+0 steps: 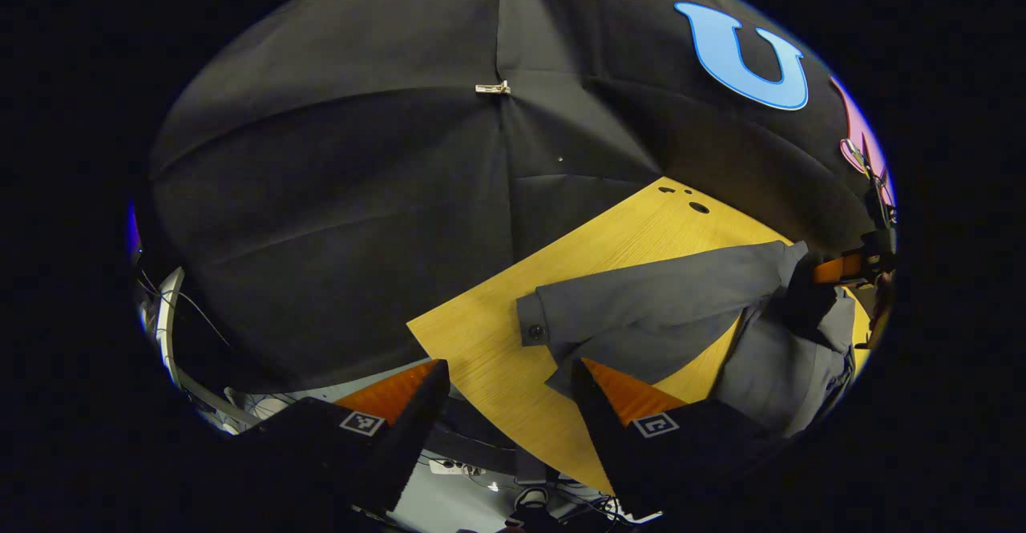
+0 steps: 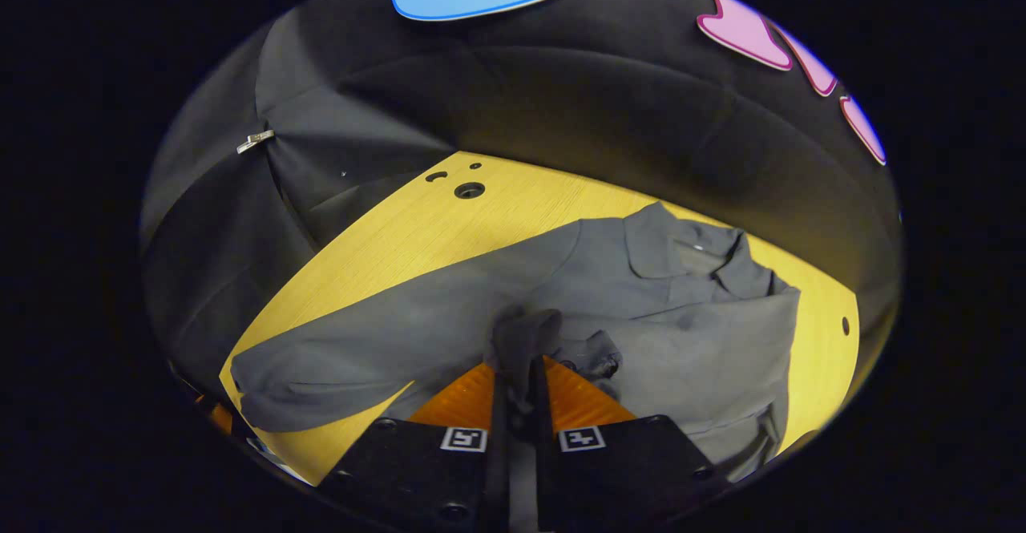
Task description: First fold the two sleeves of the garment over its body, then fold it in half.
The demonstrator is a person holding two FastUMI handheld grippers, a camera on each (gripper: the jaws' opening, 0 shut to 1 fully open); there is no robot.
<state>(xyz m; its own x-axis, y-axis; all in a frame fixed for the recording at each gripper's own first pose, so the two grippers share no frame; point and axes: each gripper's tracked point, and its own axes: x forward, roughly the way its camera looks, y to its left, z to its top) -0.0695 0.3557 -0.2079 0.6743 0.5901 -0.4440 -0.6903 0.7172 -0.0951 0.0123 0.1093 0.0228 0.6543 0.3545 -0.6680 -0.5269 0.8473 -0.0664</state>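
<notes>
A grey long-sleeved garment [image 2: 681,333] lies on the yellow wooden table [image 2: 417,228], collar [image 2: 689,248] toward the far side. One sleeve [image 2: 337,349] stretches flat toward the table's near-left corner. My right gripper [image 2: 519,369] is shut on a bunched fold of the other sleeve [image 2: 525,333], held over the body. In the left gripper view, the stretched sleeve's cuff [image 1: 535,326] lies just beyond my left gripper [image 1: 509,373], which is open with nothing between its fingers. The right gripper [image 1: 838,268] shows at the far right, above the garment [image 1: 769,373].
The table's corner [image 1: 417,326] and front edge lie close under the left gripper, with floor and cables [image 1: 481,477] below. Round holes [image 2: 469,190] mark the table's far corner. A metal clip [image 1: 492,87] pins the black cloth wall behind.
</notes>
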